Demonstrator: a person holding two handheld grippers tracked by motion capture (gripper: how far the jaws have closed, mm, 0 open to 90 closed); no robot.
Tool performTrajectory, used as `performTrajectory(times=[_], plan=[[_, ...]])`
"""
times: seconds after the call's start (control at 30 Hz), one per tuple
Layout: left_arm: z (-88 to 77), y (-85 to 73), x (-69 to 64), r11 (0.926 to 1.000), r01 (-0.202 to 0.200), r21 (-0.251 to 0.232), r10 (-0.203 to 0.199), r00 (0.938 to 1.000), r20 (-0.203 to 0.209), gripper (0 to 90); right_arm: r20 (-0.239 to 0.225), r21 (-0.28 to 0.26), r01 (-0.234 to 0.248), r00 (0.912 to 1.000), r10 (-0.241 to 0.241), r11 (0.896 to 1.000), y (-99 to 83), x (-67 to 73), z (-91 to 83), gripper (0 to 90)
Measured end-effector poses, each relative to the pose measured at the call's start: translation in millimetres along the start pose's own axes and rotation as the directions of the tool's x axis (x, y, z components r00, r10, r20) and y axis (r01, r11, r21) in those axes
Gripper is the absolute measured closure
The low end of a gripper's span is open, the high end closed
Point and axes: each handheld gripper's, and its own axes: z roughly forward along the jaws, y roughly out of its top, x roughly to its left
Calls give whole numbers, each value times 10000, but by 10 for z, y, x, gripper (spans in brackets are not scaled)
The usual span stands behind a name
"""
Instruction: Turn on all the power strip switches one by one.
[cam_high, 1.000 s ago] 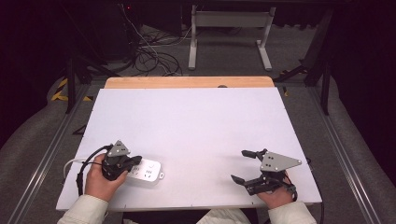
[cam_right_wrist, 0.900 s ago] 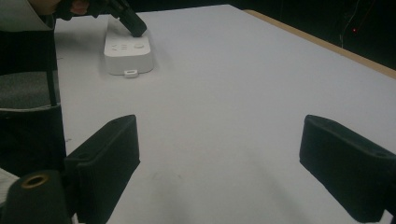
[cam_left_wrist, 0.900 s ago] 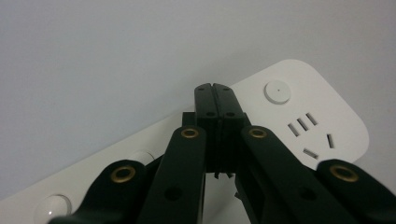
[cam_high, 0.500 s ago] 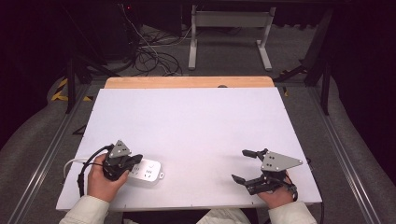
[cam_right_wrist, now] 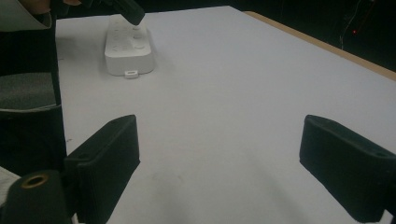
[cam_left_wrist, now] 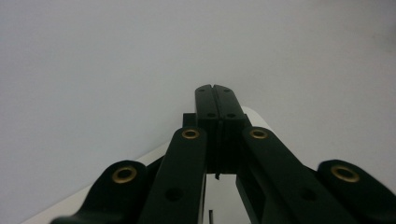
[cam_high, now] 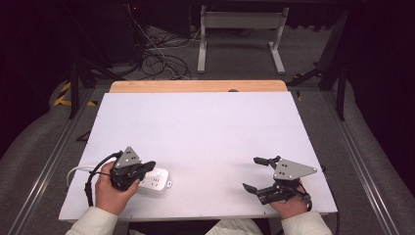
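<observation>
Power strip point(cam_high: 152, 180), white with a white cord off its left end, is my landmark: it lies flat near the front left corner of the white table point(cam_high: 205, 127). My left gripper point(cam_high: 149, 166) sits right over the strip's left half, its tip above the sockets; in the left gripper view its jaws are pressed flat together with nothing between them, and the strip's rounded white corner peeks out just beneath them. From the right gripper view I see that closed tip down at the strip's top face, by the round button, though I cannot tell whether it actually touches. My right gripper point(cam_high: 258, 174) is well to the right of the strip, near the table's front edge, jaws spread wide and empty over bare tabletop, pointing back toward the strip
</observation>
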Motion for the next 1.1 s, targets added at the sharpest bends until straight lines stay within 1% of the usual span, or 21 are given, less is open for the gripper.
performTrajectory(times=[0.07, 0.1, 0.17, 0.23, 0.37, 0.4, 0.47, 0.57, 0.7, 0.73, 0.83, 0.93, 1.1], plan=[[42, 4, -31, 9999, -45, 127, 45, 10000, 24, 900, -2, 0, 5, 10000, -5, 10000, 0, 2, 0, 125], [68, 6, -43, 9996, -77, 290, 75, 10000, 58, 900, 0, -4, 5, 10000, -5, 10000, 0, 2, -1, 125], [117, 0, -66, 9983, -174, 551, 175, 9998, -6, 900, 1, -8, 8, 10000, -8, 10000, 0, 2, -2, 125], [156, -2, -75, 9975, -173, 692, 171, 9998, 32, 900, 0, 3, -3, 10000, 3, 10000, 0, 3, 0, 126], [190, -10, -72, 9972, -63, 742, 56, 9999, 94, 900, -6, 4, 9, 10000, -9, 10000, 0, 2, -1, 125], [194, -12, -70, 9967, -128, 804, 123, 9999, 66, 900, -6, 3, 10, 10000, -10, 10000, 0, 1, -1, 126], [205, -18, -75, 9966, -77, 817, 69, 9999, 95, 900, -8, -4, 6, 10000, -6, 10000, 1, 3, -2, 126], [206, -19, -74, 9961, -145, 866, 141, 9999, 51, 900, 0, -24, 23, 10000, -23, 10000, 1, 4, -4, 125], [214, -25, -75, 9962, -5, 870, -7, 9999, 135, 900, -7, -20, 34, 10000, -34, 10000, 1, 4, -3, 126], [213, -25, -73, 9962, -24, 871, 13, 9999, 126, 900, -4, -18, 37, 10000, -37, 10000, 1, 5, -3, 126], [215, -15, -83, 9948, -255, 981, 247, 9997, 94, 900, -4, -23, 28, 10000, -29, 10000, 1, 5, -5, 125], [219, -11, -98, 9942, -320, 1030, 325, 9995, -29, 900, -5, -15, 36, 10000, -36, 10000, 1, 6, -4, 125], [227, -29, -74, 9955, -147, 939, 129, 9997, 202, 900, -9, -9, 33, 10000, -33, 10000, 2, 7, -3, 126]])
